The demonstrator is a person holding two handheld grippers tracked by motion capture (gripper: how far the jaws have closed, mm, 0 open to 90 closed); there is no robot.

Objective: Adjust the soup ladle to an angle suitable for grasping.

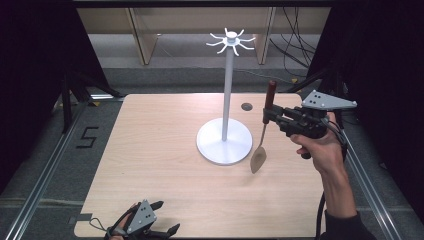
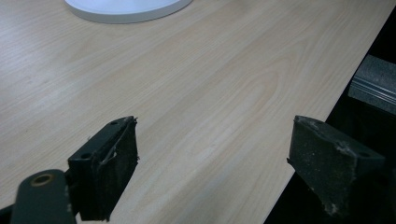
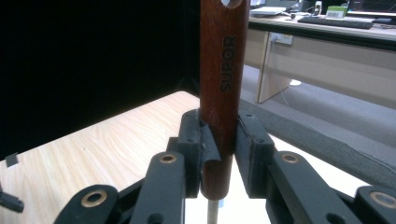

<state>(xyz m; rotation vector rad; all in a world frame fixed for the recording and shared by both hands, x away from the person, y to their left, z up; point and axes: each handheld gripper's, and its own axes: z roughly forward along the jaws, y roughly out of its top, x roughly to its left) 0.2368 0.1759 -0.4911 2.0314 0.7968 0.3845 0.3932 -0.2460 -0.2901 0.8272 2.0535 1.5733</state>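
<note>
Brown wooden handle [image 3: 223, 93], stamped SUPOR, carries a metal blade [image 1: 258, 159].

One white hook stand [image 1: 224, 142] stands on one wooden table [image 1: 155, 165]. One wooden-handled spatula [image 1: 263, 131]. Two handheld grippers: left gripper [image 1: 162, 217], right gripper [image 1: 267, 116].

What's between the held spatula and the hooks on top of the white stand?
Nothing visible. The right gripper holds the spatula upright by its wooden handle, right of the stand; open air separates its handle from the hooks.
</note>
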